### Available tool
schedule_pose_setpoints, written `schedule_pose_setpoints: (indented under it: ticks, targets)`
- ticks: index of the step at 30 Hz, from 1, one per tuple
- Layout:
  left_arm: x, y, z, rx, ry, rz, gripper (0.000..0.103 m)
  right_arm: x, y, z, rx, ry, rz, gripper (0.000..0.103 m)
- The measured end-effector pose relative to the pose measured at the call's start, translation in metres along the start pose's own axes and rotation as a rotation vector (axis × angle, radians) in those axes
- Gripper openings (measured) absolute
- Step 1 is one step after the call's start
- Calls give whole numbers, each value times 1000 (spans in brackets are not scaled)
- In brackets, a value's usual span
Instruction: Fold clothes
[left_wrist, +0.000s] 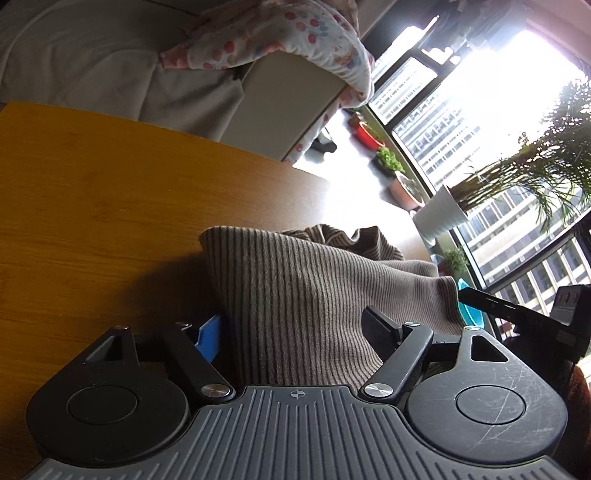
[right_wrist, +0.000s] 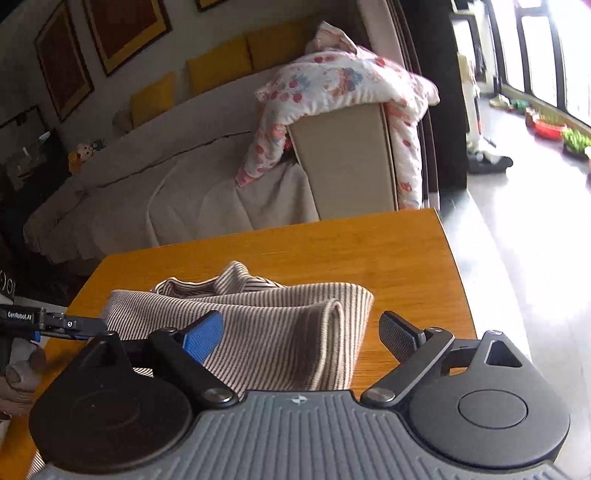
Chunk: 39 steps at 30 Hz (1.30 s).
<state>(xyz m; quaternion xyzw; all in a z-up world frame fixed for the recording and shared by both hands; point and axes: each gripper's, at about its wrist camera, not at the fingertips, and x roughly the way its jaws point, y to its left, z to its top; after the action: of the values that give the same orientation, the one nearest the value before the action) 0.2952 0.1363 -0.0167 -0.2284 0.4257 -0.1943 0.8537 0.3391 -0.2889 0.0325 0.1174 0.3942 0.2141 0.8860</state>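
A brown-and-cream striped garment (left_wrist: 295, 288) lies bunched and partly folded on the orange wooden table (left_wrist: 92, 206). My left gripper (left_wrist: 295, 328) stands wide over its near edge, and the cloth runs between the blue pad and the black finger (left_wrist: 380, 325) without a clear pinch. In the right wrist view the striped garment (right_wrist: 266, 325) shows a rolled fold between the fingers of my right gripper (right_wrist: 301, 336), which is open; its right finger (right_wrist: 400, 334) stands clear of the cloth. The left gripper (right_wrist: 55, 325) shows at that view's left edge, at the garment's side.
Past the table (right_wrist: 388, 251) stands a beige sofa (right_wrist: 166, 177) with a floral quilt (right_wrist: 343, 85) over its arm. Potted plants (left_wrist: 443, 206) line tall windows. A hand (right_wrist: 22, 373) shows at the left edge. The table's right edge drops to a bright floor.
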Motion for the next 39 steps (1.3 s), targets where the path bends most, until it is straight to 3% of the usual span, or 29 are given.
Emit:
schedule_pose_setpoints:
  ticks: [3, 5, 7, 9, 11, 12, 14, 15, 17, 19, 23, 26, 31, 39]
  targets:
    - [9, -4, 7, 60, -18, 22, 90, 22, -24, 6, 75, 52, 14, 83]
    - [16, -9, 10, 103, -28, 26, 91, 32, -22, 11, 72, 71, 69, 79]
    - [24, -14, 12, 151, -36, 27, 91, 42, -19, 16, 67, 89, 127, 67]
    - [31, -20, 12, 207, -46, 30, 91, 53, -10, 20, 28, 108, 162, 66]
    - [37, -26, 11, 260, -58, 49, 78, 61, 6, 22, -52, 128, 157, 62]
    - [39, -28, 10, 279, -63, 60, 73, 64, 14, 22, -91, 138, 154, 56]
    - [40, -28, 10, 274, -64, 53, 54, 65, 24, 22, -131, 146, 135, 42]
    - [37, -27, 10, 268, -64, 45, 48, 65, 28, 22, -150, 149, 124, 38]
    - [26, -31, 8, 287, -84, 43, 28, 52, 37, 20, -203, 109, 114, 33]
    - [6, -39, 5, 318, -115, 31, 24, 29, 48, 18, -267, 50, 115, 30]
    - [-49, -60, -11, 377, -190, -50, 23, -36, 70, 7, -391, -60, 126, 28]
    - [-91, -79, -42, 451, -217, -96, 23, -79, 86, -16, -465, -82, 126, 28]
    - [-129, -87, -103, 502, -162, -80, 27, -136, 111, -75, -629, -67, 95, 28]
    - [-164, -68, -179, 426, -94, 2, 40, -151, 126, -187, -843, 95, -4, 28]
